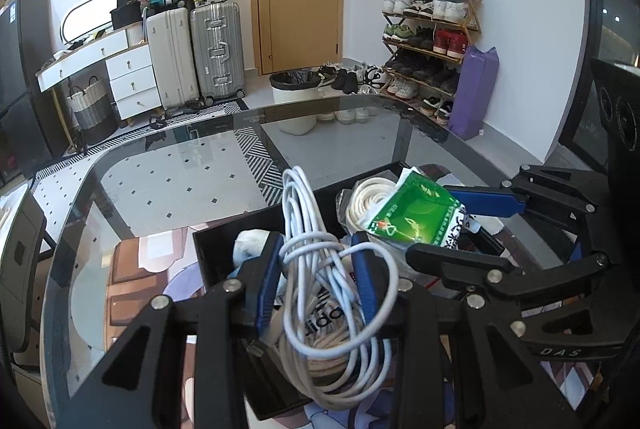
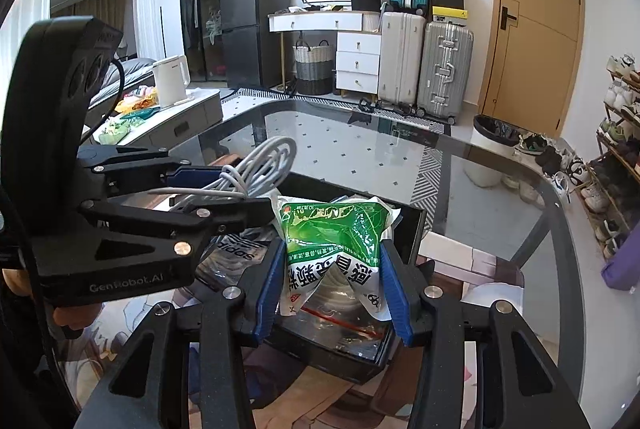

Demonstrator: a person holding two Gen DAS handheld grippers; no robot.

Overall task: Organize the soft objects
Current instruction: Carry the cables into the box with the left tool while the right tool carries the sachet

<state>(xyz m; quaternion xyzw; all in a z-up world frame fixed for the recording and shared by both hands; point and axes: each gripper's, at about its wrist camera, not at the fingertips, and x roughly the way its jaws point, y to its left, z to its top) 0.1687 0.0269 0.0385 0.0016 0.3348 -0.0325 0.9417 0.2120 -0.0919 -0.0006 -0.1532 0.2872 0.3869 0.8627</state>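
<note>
My left gripper is shut on a coiled white cable, held just above a black tray on the glass table. My right gripper is shut on a green and white soft packet, also over the black tray. In the left wrist view the green packet and right gripper hang at the tray's right side. In the right wrist view the left gripper and the white cable sit to the left. A cream rope coil and a bagged item with black lettering lie in the tray.
The tray rests near the front edge of a rounded glass table. Beyond the table stand a white bin, suitcases, a drawer unit and a shoe rack. A kettle sits on a side table at left.
</note>
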